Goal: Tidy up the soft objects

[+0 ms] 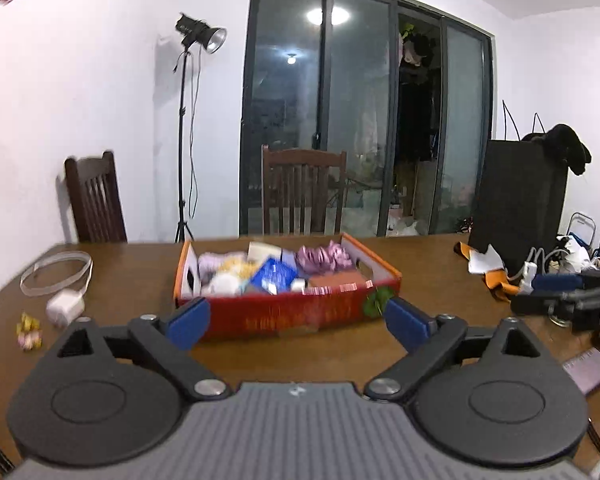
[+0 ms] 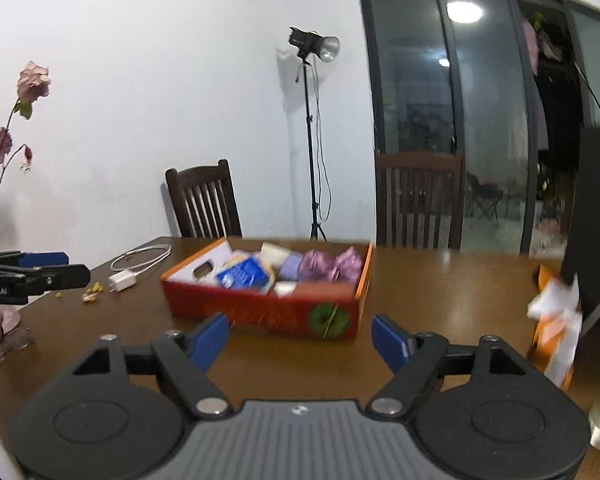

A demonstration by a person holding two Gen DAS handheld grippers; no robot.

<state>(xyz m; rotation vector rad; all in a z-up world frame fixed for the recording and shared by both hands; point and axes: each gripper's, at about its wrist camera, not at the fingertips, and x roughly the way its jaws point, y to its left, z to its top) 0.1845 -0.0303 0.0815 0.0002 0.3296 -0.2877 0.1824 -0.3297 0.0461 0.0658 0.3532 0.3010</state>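
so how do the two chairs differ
The left chair stands against the white wall; the right chair stands before the glass door. The left chair is turned at an angle; the right chair faces the table squarely. Both are dark wood with slatted backs.

You are in a home dining room: a brown wooden dining table (image 1: 340, 356) stands before white walls. Behind it stand two dark slatted wooden chairs (image 1: 303, 192), black-framed sliding glass doors (image 1: 364, 112) and a black tripod studio lamp (image 1: 198, 36).
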